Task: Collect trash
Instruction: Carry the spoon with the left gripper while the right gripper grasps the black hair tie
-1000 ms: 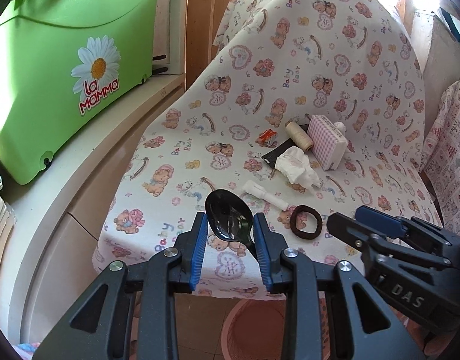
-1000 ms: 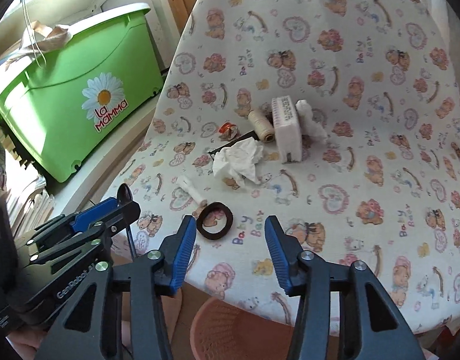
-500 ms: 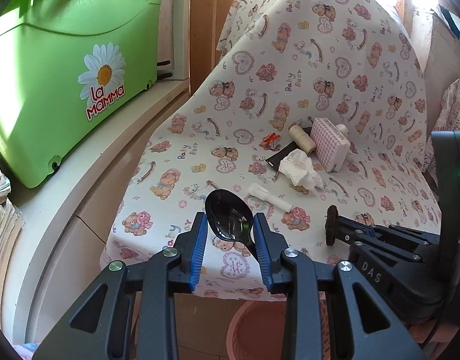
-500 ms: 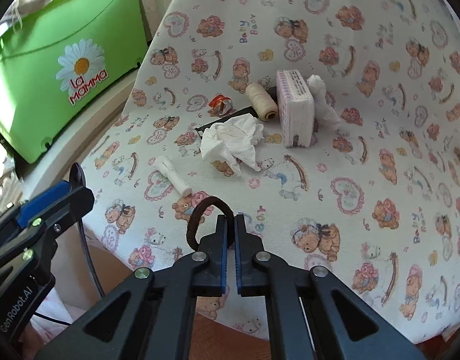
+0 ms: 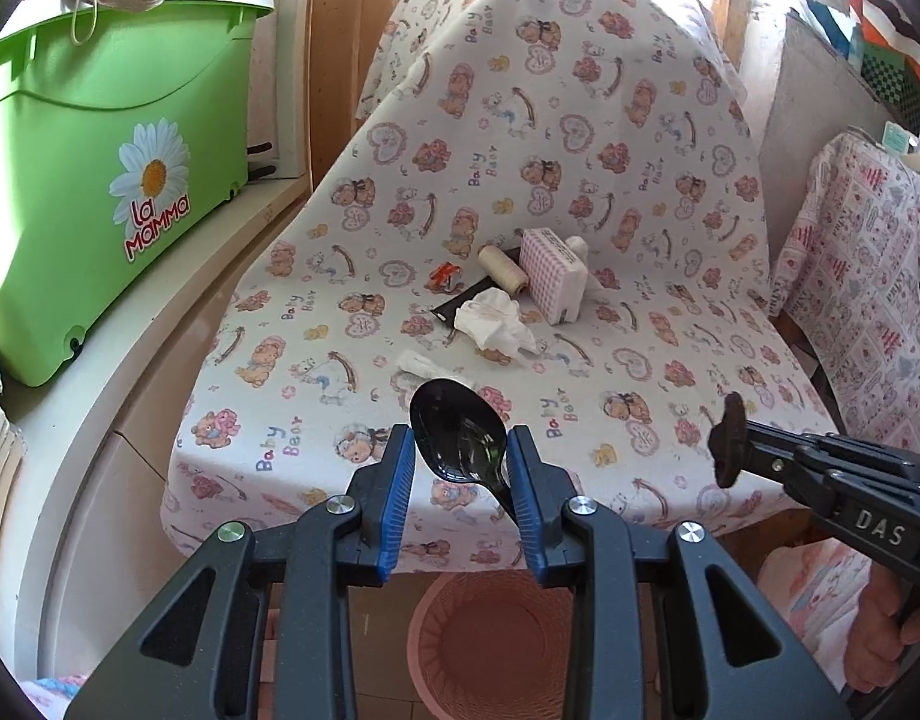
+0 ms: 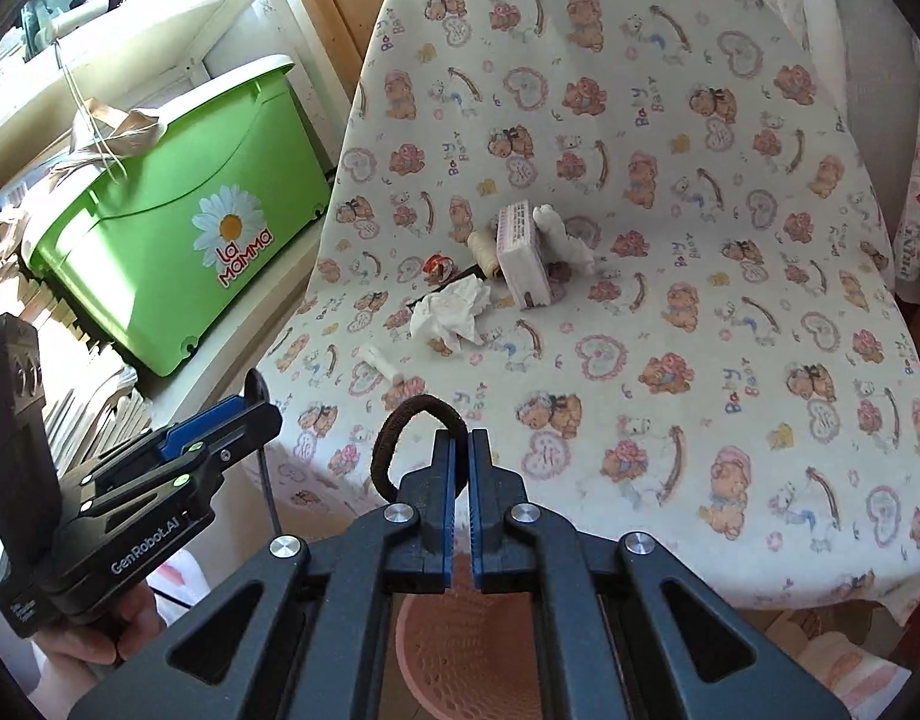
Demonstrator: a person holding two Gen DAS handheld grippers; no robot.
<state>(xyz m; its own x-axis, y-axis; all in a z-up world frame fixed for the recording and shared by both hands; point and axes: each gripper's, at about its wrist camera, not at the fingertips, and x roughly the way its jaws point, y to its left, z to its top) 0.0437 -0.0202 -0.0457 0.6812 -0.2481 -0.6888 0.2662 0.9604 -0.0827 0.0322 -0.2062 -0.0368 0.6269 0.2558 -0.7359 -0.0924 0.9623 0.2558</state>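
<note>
Two things pinched: brown hair band (image 6: 415, 420) in right gripper (image 6: 458, 450), black spoon (image 5: 457, 441) in left gripper (image 5: 458, 468). Pink basket (image 6: 460, 648) at six o'clock. Teddy-bear cloth (image 6: 730, 300) beyond. Green box (image 6: 178, 240) at ten o'clock.

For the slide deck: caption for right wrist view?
Right gripper pinches brown hair tie above pink basket.
</note>
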